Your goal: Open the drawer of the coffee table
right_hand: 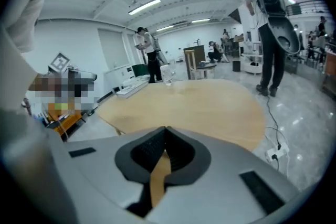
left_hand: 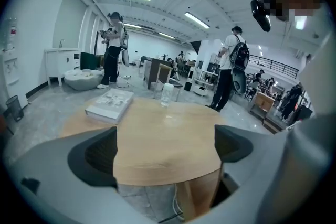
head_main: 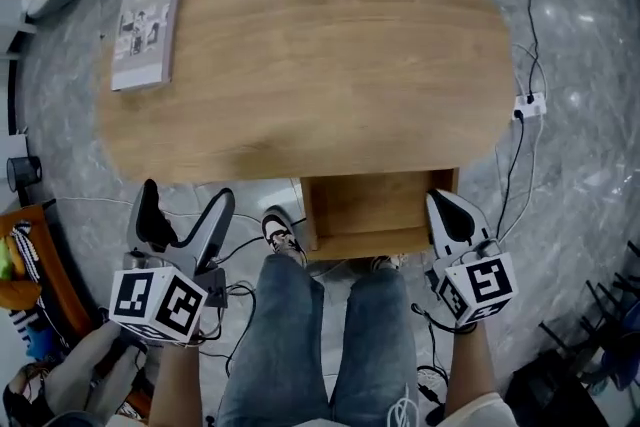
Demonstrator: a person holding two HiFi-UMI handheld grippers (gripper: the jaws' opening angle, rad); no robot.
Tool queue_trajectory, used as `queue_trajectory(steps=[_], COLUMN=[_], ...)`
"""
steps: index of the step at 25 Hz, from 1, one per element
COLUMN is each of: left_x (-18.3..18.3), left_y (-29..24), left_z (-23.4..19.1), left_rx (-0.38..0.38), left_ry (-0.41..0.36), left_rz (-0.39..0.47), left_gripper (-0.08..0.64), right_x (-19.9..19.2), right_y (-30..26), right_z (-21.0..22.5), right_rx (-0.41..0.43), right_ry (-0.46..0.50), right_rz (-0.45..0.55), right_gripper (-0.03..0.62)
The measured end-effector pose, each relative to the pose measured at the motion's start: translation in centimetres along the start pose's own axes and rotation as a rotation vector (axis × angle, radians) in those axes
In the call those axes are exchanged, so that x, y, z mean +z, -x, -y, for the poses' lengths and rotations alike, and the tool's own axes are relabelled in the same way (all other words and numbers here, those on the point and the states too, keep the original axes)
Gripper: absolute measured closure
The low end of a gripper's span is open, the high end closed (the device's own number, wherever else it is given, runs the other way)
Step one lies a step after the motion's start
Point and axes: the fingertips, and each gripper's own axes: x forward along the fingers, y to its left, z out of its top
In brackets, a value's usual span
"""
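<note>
The right hand-held gripper [head_main: 440, 203], jaws together and empty, had the pulled-out drawer [head_main: 368, 207] just to its left, closer than to the spread-jawed left hand-held gripper [head_main: 187, 205].

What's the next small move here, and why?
Probably none beyond resting both grippers: the drawer already stands pulled out from under the coffee table, the right gripper is shut on nothing, and the left gripper is open and empty.
</note>
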Motion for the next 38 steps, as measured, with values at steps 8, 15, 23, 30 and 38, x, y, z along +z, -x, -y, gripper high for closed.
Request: queue_trajectory(steps=[8,15,23,30,38], left_x=[3.1,1.6,-2.9,-4.1,-4.9], left_y=[3.5,8.8,16.9,18.7,17.9], left_z=[-10.2,-12.7,-11.3,-12.9,-19.9], left_rx=[0.007,0.094,0.185,0.17,0.013], left_ry=[-0.025,0.027,0.111,0.112,0.08], left_rz=[0.04,0.065,0.086,0.119,0.122], left_gripper=[-0.015,-0.015,-0.015,-0.014,-0.014], right_x=[5.7,7.2,5.1,4.6,6.4], right_y=[-2.0,-2.7,0.0,0.3,-4.4], right_z=[-7.0,-11.5,-14.0,-16.7,-24.8], right_rx=[-0.245,-0.214,-0.154,-0.155,-0.17], right_ry=[0.012,-0.024,-0.055,-0.038,-0.026], right_rz=[0.017,0.036,0.037,0.036,0.059], right_gripper=[0.592,0.592,0.592,0.592,0.592])
